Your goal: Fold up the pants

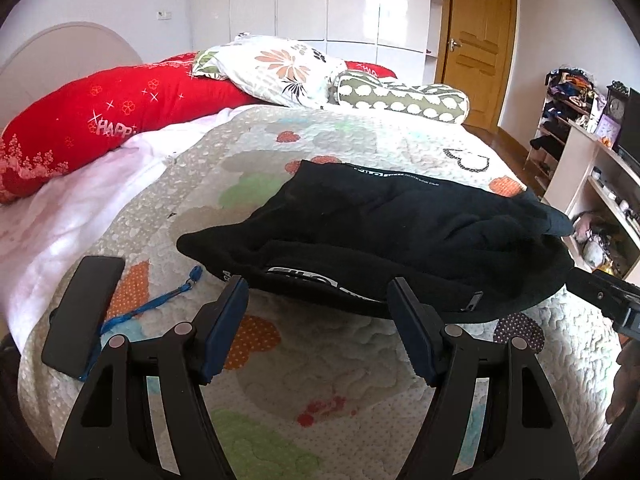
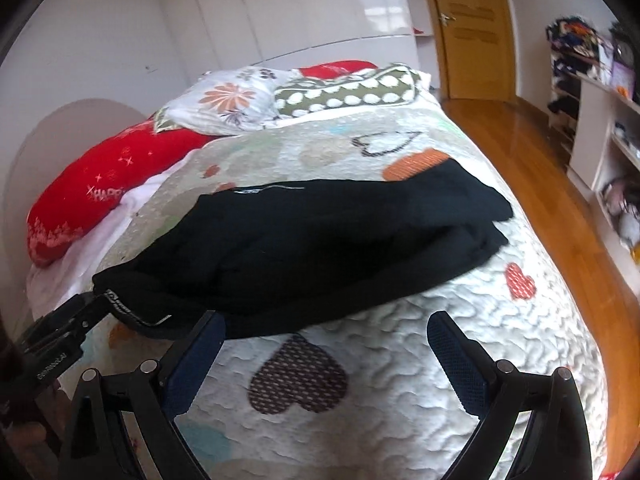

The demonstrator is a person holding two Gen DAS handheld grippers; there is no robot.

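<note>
The black pants (image 1: 380,232) lie folded in a thick bundle on the quilted bed cover (image 1: 304,360), with white lettering along the near edge. My left gripper (image 1: 318,300) is open and empty, its blue-padded fingertips just short of the bundle's near left edge. In the right wrist view the pants (image 2: 320,248) lie across the quilt (image 2: 400,360). My right gripper (image 2: 326,334) is open and empty at the bundle's near right edge. The right gripper's body shows at the left view's right edge (image 1: 608,296); the left gripper's shows in the right view (image 2: 60,340).
A black phone (image 1: 84,312) with a blue strap (image 1: 160,300) lies on the quilt to the left. Red (image 1: 120,116), floral (image 1: 280,72) and green dotted (image 1: 400,96) pillows are at the bed's head. Shelves (image 1: 580,152) and wood floor (image 2: 560,184) are to the right.
</note>
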